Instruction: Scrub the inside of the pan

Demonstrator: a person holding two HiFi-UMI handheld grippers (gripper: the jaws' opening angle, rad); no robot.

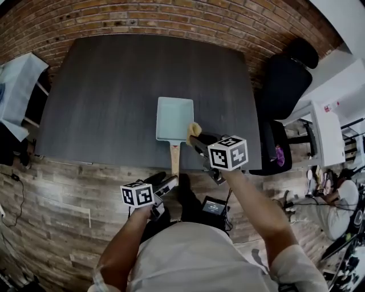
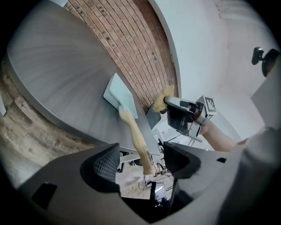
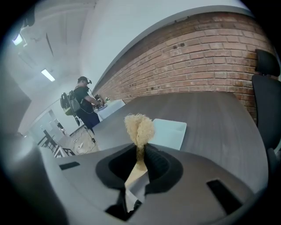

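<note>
- Left gripper view showed my left gripper (image 2: pixel 141 161) with its jaws wide apart; the handle's (image 2: pixel 137 136) free end lay between them, and neither pad pressed on it.
- Right gripper view showed my right gripper (image 3: pixel 139 154) clamped on a tan scrubber (image 3: pixel 139 127), whose frayed tuft stuck up past the fingertips.
- From the head view, I saw the left gripper (image 1: pixel 168 183) just off the table's near edge, at the tip of the handle (image 1: pixel 175 159), which overhung that edge.
- The right gripper (image 1: pixel 197 140) hung over the table (image 1: pixel 114 91), and its scrubber (image 1: pixel 194 129) sat by the pan's (image 1: pixel 174 117) near right corner; I could not tell whether the two touched.
- The pan, pale blue and rectangular, lay flat near the middle of the table's near edge with its wooden handle pointing at me.
- In the left gripper view, the right gripper (image 2: pixel 175 112) and scrubber (image 2: pixel 163 99) showed beyond the pan (image 2: pixel 119 94).
- A brick wall (image 1: pixel 171 14) ran behind the table, and a black chair (image 1: pixel 285 80) stood at its right end.
- Far off in the right gripper view, a person (image 3: pixel 81 105) stood at another table.
</note>
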